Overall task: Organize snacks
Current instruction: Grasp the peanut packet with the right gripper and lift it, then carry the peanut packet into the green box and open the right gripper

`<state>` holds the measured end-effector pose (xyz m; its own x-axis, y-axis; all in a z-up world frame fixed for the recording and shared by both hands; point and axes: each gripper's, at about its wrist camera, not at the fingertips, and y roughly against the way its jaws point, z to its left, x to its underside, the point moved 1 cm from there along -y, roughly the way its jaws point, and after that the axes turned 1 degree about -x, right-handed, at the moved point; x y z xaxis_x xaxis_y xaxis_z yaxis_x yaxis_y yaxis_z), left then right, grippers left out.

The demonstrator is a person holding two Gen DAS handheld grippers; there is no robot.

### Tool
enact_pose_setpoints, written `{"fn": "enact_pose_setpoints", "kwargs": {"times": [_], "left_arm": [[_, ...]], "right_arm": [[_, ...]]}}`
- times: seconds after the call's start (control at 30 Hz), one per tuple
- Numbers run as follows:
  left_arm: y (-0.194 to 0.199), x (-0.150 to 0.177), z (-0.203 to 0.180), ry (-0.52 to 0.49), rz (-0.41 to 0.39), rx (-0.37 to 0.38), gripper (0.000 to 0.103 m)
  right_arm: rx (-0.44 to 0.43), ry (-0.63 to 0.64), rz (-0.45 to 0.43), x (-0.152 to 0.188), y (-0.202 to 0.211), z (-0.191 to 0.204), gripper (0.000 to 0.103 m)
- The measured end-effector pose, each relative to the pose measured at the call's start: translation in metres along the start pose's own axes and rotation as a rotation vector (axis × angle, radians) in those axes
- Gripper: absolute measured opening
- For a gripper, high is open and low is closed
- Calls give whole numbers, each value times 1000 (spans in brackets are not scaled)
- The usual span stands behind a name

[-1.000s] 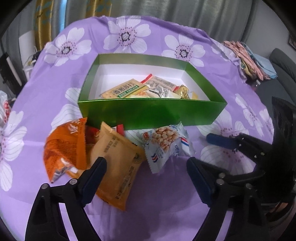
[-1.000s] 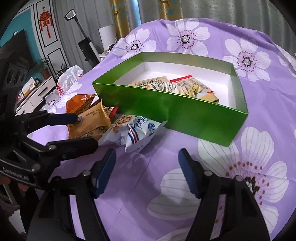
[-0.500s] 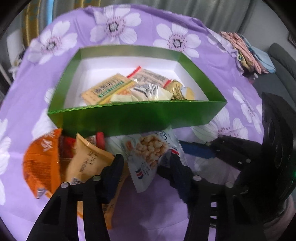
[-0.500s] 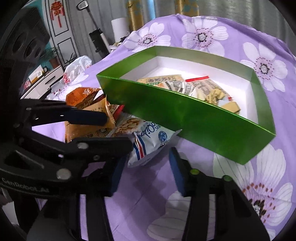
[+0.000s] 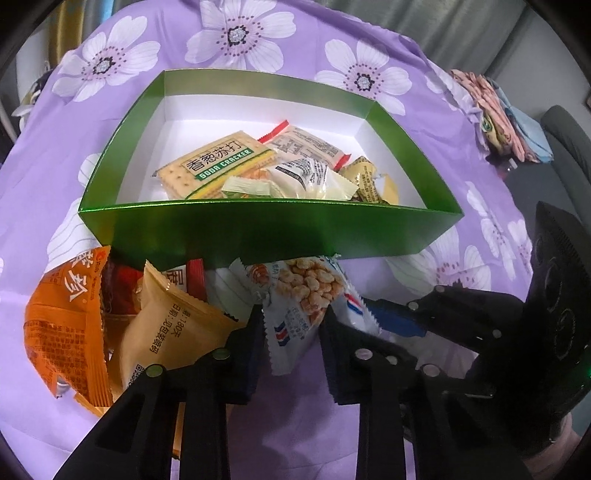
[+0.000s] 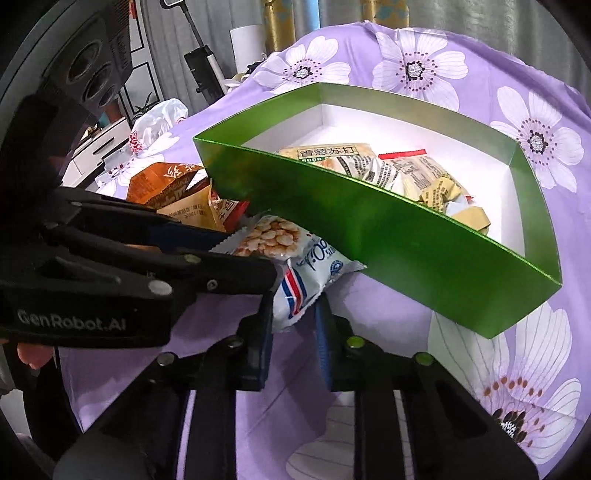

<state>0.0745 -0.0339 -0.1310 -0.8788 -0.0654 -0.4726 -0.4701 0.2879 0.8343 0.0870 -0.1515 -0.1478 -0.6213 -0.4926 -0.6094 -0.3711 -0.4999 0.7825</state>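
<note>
Both grippers are closing on the white snack bag [image 5: 303,306], w/ fingers narrow & pressing its sides: left gripper [image 5: 291,332] from the near end, right gripper [image 6: 293,314] at its striped corner. Bag is lying on the purple flower cloth [image 5: 303,424], just in front of the green box [image 5: 258,232]. Orange packets [image 5: 66,314] are lying beside it.

Home living room. Table under a purple floral tablecloth [image 6: 443,44]; curtains [image 5: 443,22] run behind its far edge. Past the right edge: grey sofa [image 5: 565,147] and a pile of folded fabric [image 5: 495,122]. Past the left edge: upright stick vacuum [image 6: 203,70], white paper roll [image 6: 245,44], low white cabinet [image 6: 92,147], white plastic bag [image 6: 155,122]. Loose snack packs beside a green box [image 5: 258,232] on the cloth.
</note>
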Motion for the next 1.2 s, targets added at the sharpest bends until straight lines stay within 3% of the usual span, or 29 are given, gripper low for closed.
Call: {"fn": "enact_pose_setpoints", "kwargs": {"times": [0.57,1.2], "left_arm": [[44,13,-30,-62,-101,-11,27],[84,-2,-50,-120,-222,-26,27]], "right_arm": [[25,-44,-104,5,48,12,15],[79,-4,-220,-14,96,25,15]]}}
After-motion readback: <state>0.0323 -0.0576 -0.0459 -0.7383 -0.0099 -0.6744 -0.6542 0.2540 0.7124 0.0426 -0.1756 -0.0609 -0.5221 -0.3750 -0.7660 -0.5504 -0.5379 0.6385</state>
